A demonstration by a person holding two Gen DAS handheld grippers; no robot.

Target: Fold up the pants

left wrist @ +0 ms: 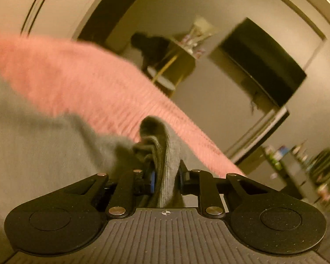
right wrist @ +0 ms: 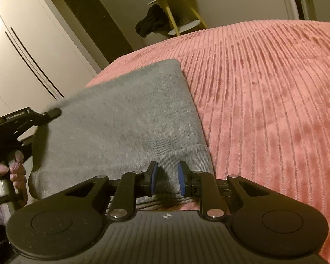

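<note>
Left wrist: your left gripper (left wrist: pixel 166 176) is closed on a bunched edge of the pants (left wrist: pixel 33 145), above the blanket (left wrist: pixel 77 74) | Right wrist: your right gripper (right wrist: pixel 167 177) is a little open, holding nothing, over the pants lying folded on the blanket | Progress: mostly folded; last fold and smoothing probably remain.
</note>
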